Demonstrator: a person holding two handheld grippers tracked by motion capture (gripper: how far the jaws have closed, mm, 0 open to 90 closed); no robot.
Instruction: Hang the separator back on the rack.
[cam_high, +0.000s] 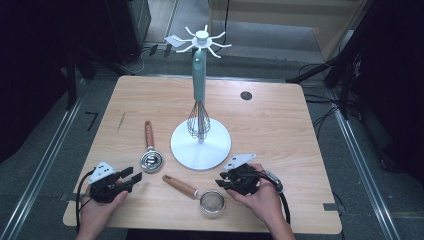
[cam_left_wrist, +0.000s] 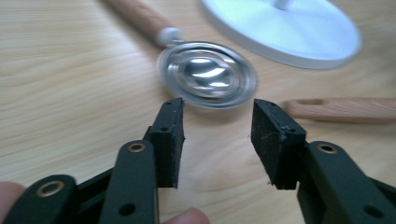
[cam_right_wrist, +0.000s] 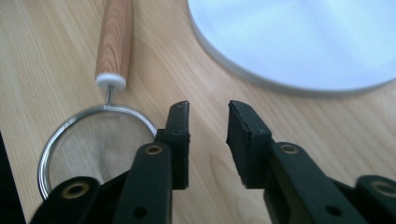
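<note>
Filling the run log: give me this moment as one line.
left tool: open, empty, facing metal spoon | right tool: open, empty, beside strainer | whisk: hanging on stand

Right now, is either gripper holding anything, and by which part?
Nothing is held. The left gripper is open near the metal spoon; the right gripper is open beside the strainer.

**Pale wood worktop sitting in a dim room**

A light wooden worktop (cam_high: 280, 115) is standing on grey floor (cam_high: 45, 165). Metal rails (cam_high: 42, 172) are running along the floor past its left and right edges. Black cables (cam_high: 320, 117) are trailing near its far right corner. Dark equipment (cam_high: 127, 25) is looming beyond the far left corner.
</note>
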